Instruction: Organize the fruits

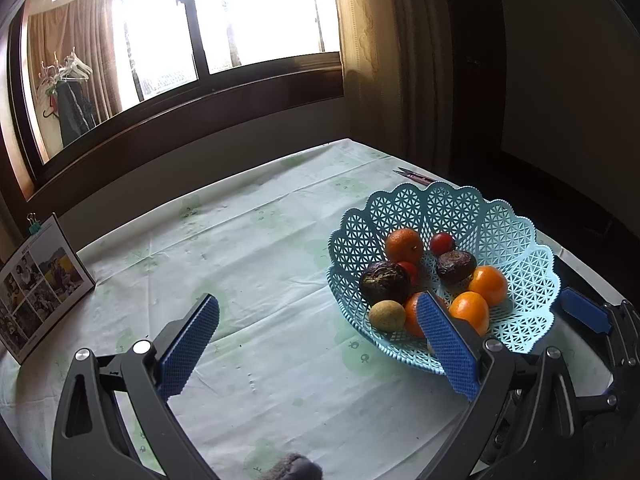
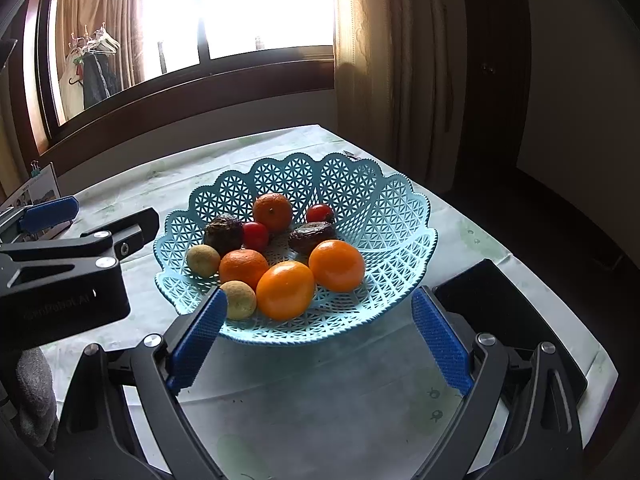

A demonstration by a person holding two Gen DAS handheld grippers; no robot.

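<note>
A lived-in home is shown: a table [image 1: 248, 264] covered with a pale printed cloth is set beneath a dark-framed window [image 1: 224, 20] hung with heavy curtains [image 1: 372, 60]; clothes on hangers [image 1: 72, 80] are seen by the glass, and a photo calendar [image 1: 38, 284] is propped on the cloth

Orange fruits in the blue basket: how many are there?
4. One sits at the back, one at the left-centre, one at the front, one at the front right. None seems hidden in the right wrist view.
</note>
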